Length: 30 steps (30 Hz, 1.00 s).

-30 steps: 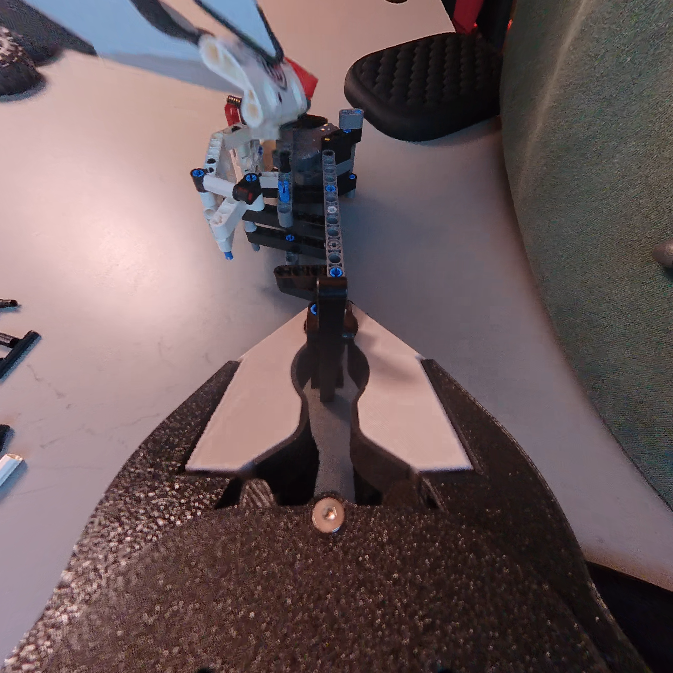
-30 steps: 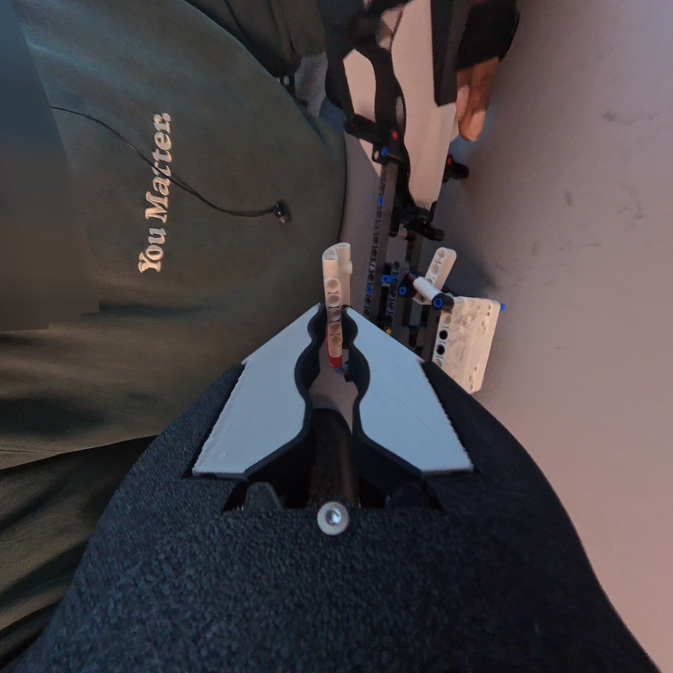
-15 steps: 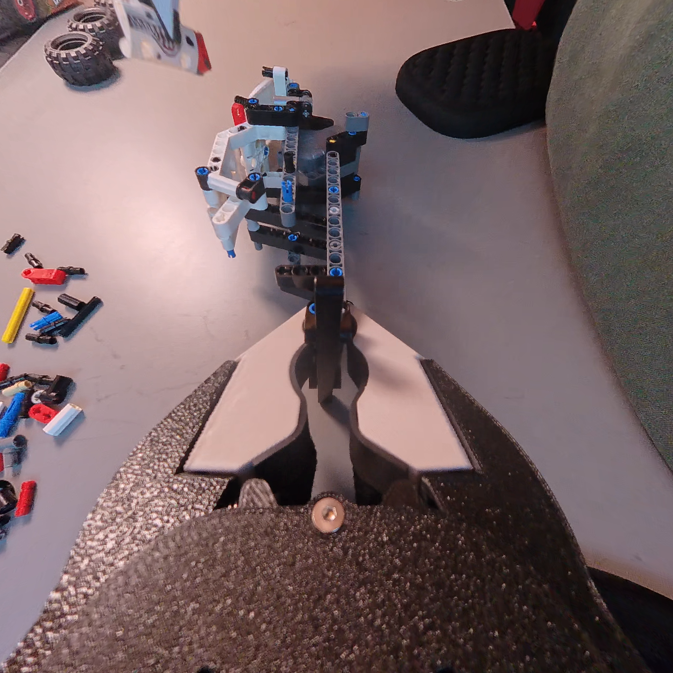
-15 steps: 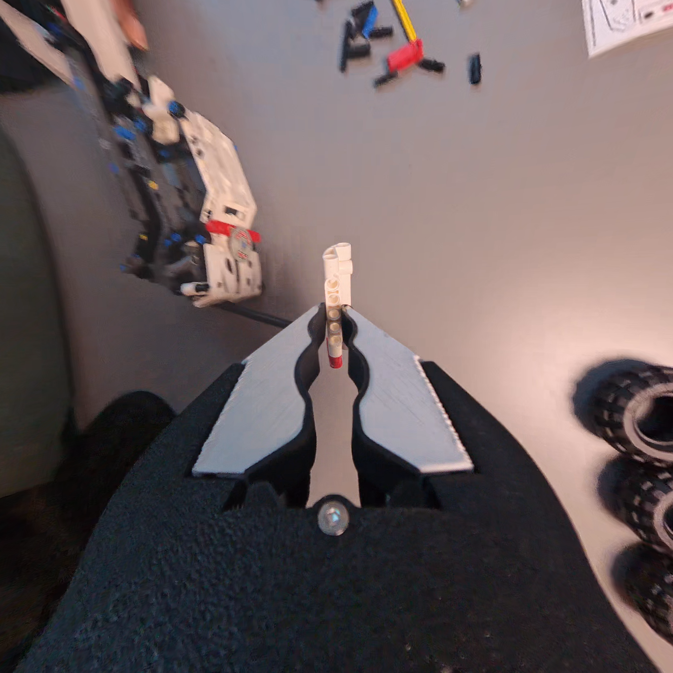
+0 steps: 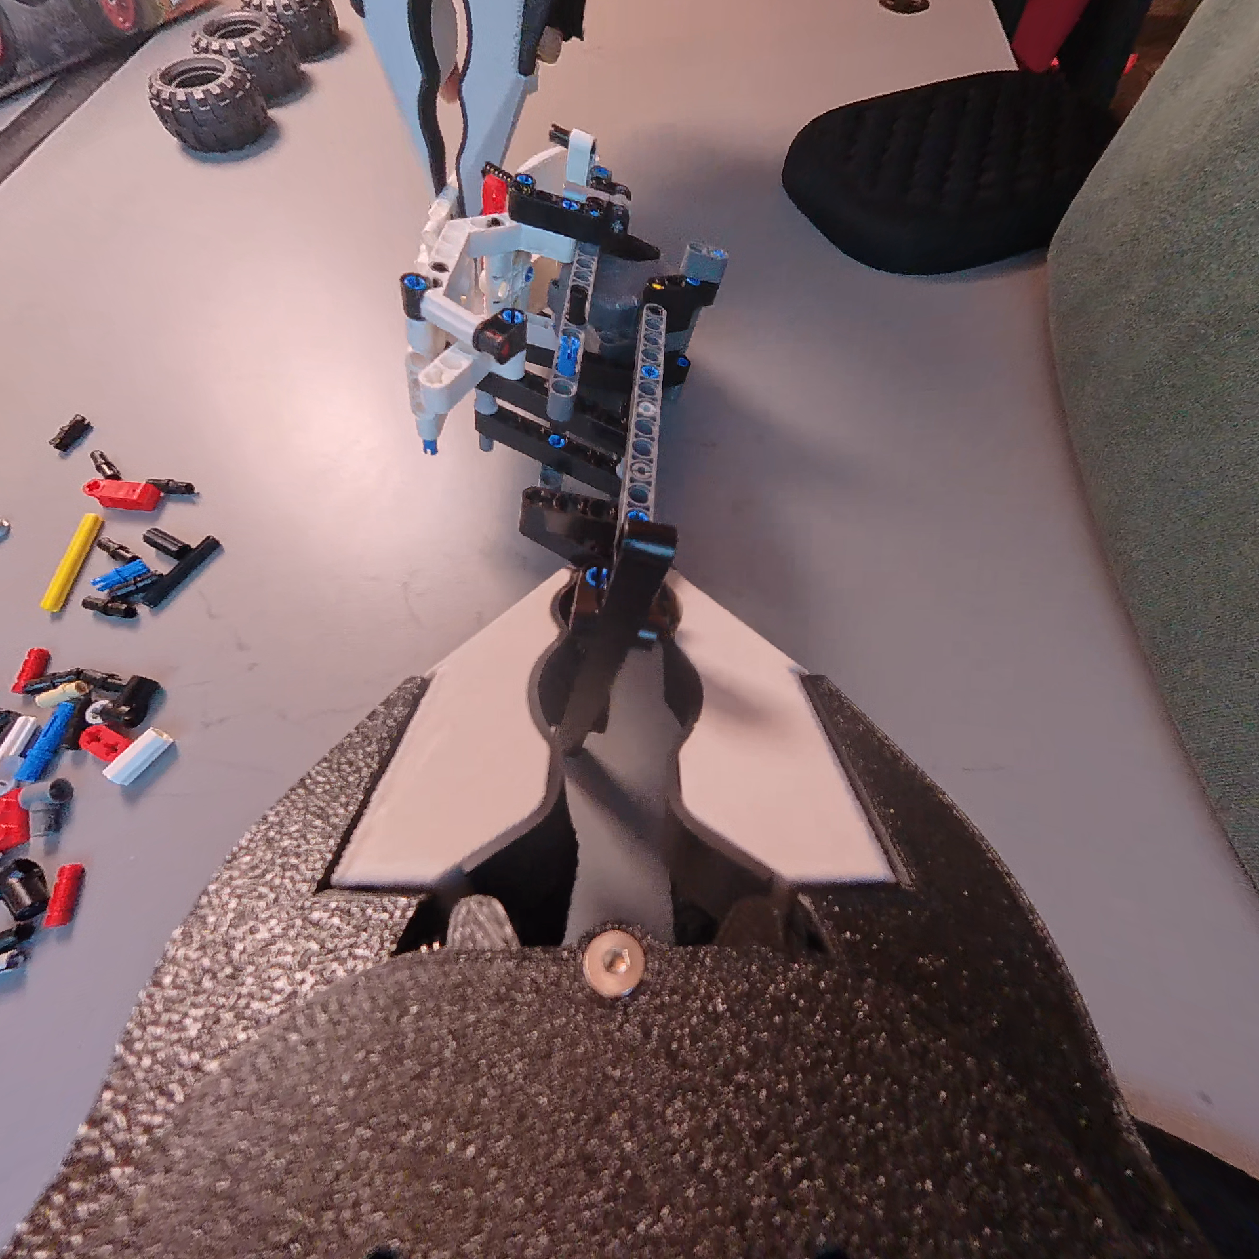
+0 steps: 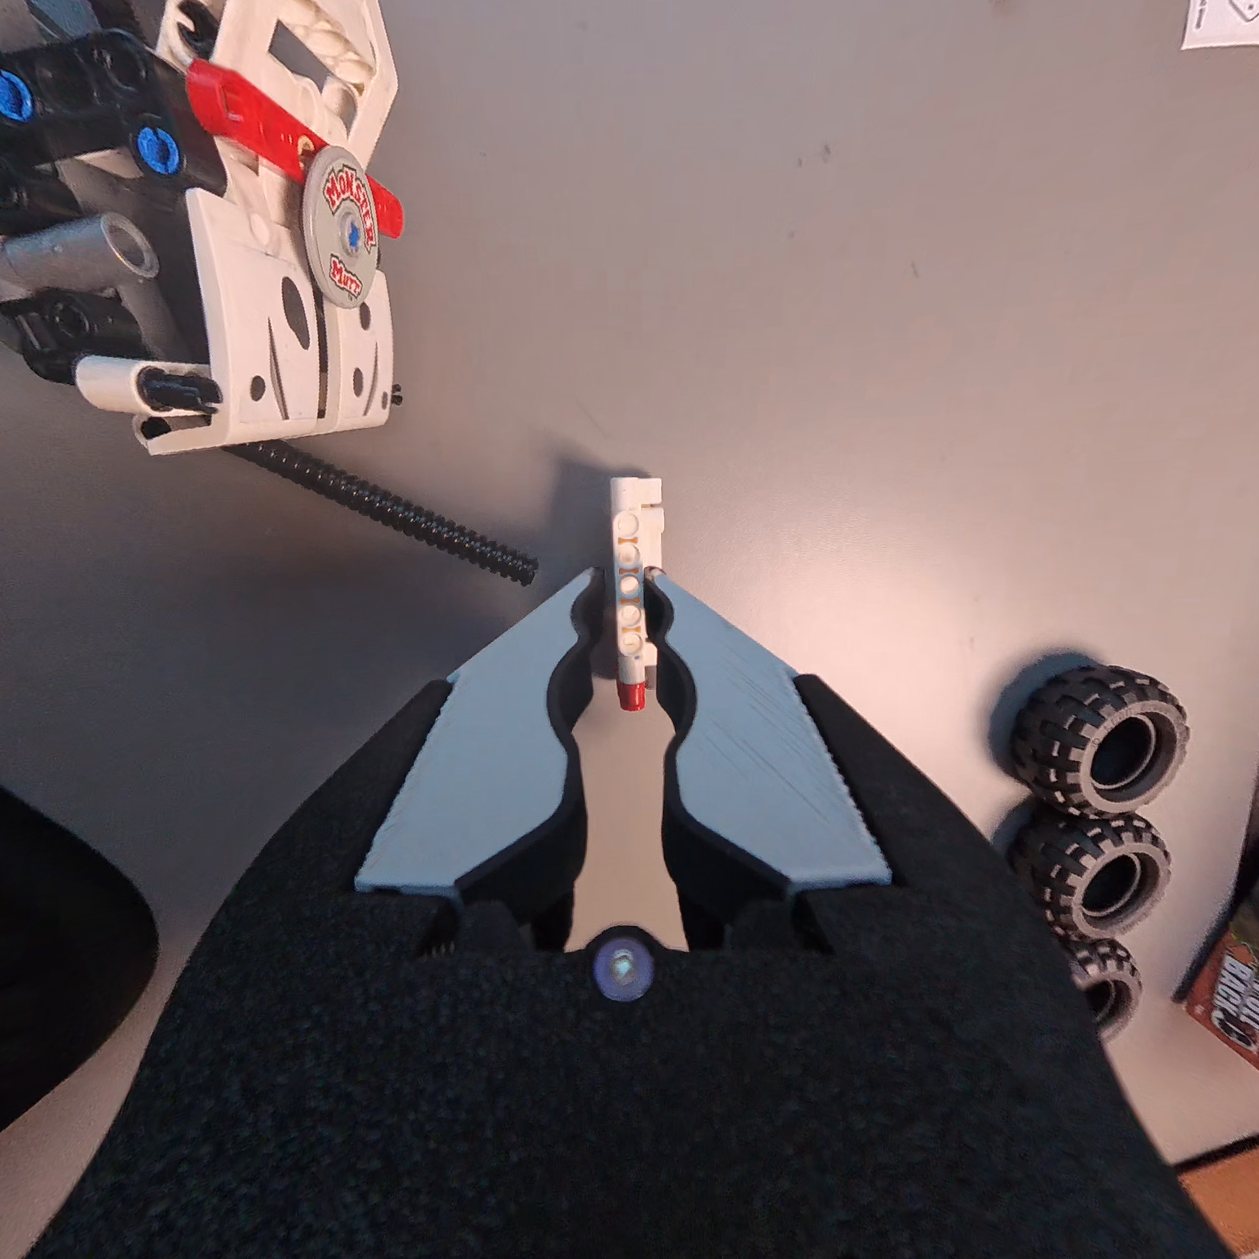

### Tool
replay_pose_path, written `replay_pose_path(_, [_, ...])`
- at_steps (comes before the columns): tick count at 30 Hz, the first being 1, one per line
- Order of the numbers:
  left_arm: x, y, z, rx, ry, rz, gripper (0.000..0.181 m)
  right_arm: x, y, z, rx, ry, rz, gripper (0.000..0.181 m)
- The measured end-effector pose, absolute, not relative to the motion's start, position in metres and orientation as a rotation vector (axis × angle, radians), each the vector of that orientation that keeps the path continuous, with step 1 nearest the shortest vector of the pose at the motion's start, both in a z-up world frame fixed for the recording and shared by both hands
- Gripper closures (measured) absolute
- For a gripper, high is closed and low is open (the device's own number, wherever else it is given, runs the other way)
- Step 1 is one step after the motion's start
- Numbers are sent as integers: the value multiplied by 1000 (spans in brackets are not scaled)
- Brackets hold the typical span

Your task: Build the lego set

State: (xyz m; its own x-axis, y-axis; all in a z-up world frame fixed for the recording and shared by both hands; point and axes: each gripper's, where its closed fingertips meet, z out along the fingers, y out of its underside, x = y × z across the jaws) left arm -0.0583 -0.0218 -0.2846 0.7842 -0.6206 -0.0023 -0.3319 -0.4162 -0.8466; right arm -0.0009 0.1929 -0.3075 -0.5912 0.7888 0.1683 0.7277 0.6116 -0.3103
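My left gripper (image 5: 618,584) is shut on the black rear end of the part-built lego model (image 5: 565,340), a black, grey and white frame with blue pins, and holds it over the grey table (image 5: 272,327). My right gripper (image 6: 625,576) is shut on a short white holed beam (image 6: 635,545) with a red pin at its near end. In the right wrist view the model's white front panel (image 6: 272,293), with a red bar and a round grey sticker disc, is at the upper left. In the left wrist view the right gripper (image 5: 463,88) hangs just beyond the model.
Several black tyres (image 5: 211,102) lie at the far left, also at the right in the right wrist view (image 6: 1104,742). Loose small pieces (image 5: 116,558) lie along the left. A black ribbed hose (image 6: 388,507) sticks out below the model. A person's green sleeve (image 5: 1172,409) and a black pad (image 5: 940,170) are on the right.
My right gripper has swung from facing the person's chest to over the table beside the model's front, still holding the white beam. My left gripper keeps its hold; the model has tilted slightly.
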Motion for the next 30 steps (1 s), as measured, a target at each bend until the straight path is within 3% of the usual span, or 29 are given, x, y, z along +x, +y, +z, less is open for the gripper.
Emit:
replay_pose_path(9, [-55,-24,-281,-2022,705,-410,152,-8,189,-294,-1232,-2458,439,157])
replay_pose_path(18, [-57,-28,-274,-2015,698,-414,146,-17,129,-202,-1189,-2168,919,163])
replay_pose_path(30, [-64,-31,-263,-2015,643,-401,136,-31,31,-237,-893,-2411,823,168])
